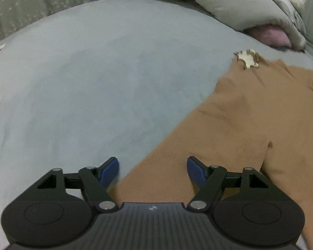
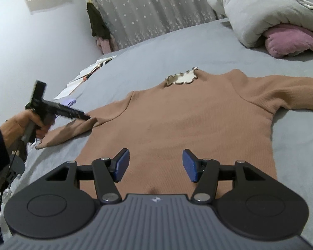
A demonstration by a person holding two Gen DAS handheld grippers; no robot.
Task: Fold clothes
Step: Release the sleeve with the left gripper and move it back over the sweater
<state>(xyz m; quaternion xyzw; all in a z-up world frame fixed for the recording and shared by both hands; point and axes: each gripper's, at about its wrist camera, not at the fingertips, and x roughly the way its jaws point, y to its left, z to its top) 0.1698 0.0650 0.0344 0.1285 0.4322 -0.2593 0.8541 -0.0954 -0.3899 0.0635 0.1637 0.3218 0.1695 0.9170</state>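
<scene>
A tan ribbed sweater [image 2: 177,114] with a cream frilled collar [image 2: 182,78] lies flat on the grey bed, sleeves spread to both sides. My right gripper [image 2: 154,165] is open and empty, hovering over the sweater's lower hem. My left gripper [image 1: 152,169] is open and empty, just above the left sleeve [image 1: 167,166], which runs between its blue pads. In the right wrist view the left gripper [image 2: 81,115] shows at the left sleeve [image 2: 71,131], held by a hand.
A rolled grey duvet [image 2: 250,12] and a pink pillow [image 2: 290,39] lie at the far right of the bed [image 1: 94,83]. Open books or papers [image 2: 87,75] lie at the bed's far left edge. A curtain [image 2: 148,6] hangs behind.
</scene>
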